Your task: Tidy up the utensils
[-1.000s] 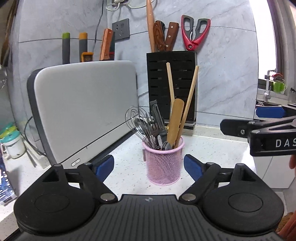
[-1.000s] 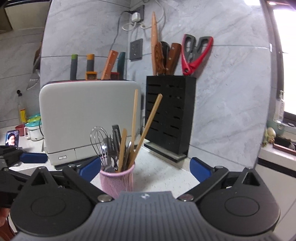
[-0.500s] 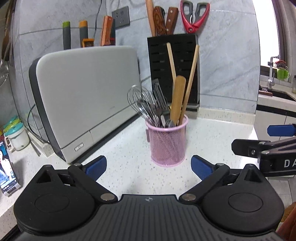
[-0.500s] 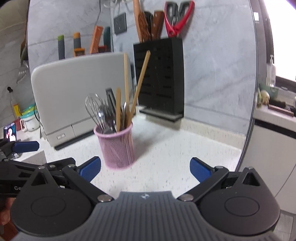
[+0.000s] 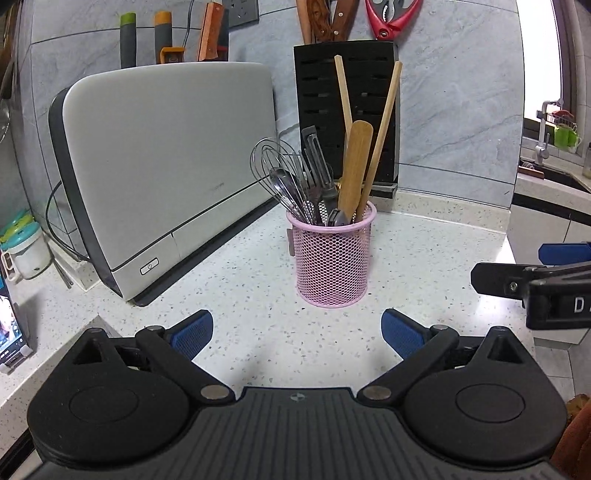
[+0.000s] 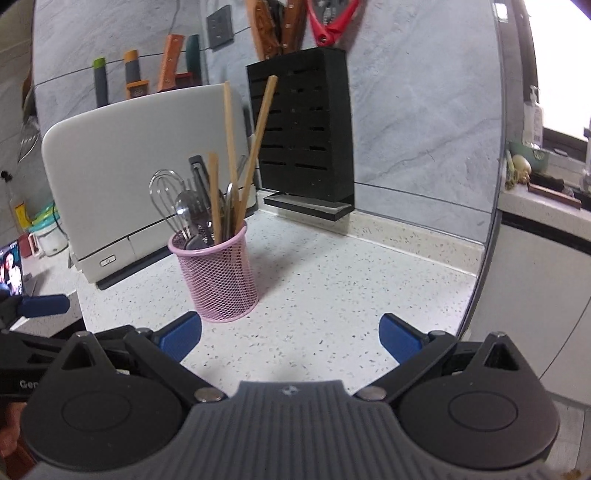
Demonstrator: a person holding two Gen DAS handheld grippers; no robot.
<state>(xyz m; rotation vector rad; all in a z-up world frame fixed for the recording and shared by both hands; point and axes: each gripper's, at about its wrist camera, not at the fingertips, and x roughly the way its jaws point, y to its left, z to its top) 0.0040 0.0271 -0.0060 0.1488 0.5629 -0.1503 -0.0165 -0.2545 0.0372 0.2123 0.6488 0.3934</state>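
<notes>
- The left gripper (image 5: 297,334) hung with its jaws spread wide and nothing between its blue pads (image 5: 192,334), low over a speckled white countertop (image 5: 240,295).
- The right gripper (image 6: 290,334) likewise stood wide open and empty, angled down at the same counter.
- A pink mesh utensil holder (image 5: 331,258) stood upright on the countertop just ahead of the left gripper and apart from both; from the right wrist camera it sat ahead and to the left (image 6: 218,277).
- In the holder stood a wire whisk (image 5: 275,173), a wooden spatula (image 5: 354,166), two wooden chopsticks (image 5: 380,136) leaning apart, and dark metal utensils too crowded to tell apart.
- Behind it, a black knife block (image 5: 351,110) stood against the grey marble wall, with red-handled scissors (image 5: 393,16) and wooden knife handles rising from its top.
- A grey-and-white countertop appliance (image 5: 166,166) stood to the holder's left.
</notes>
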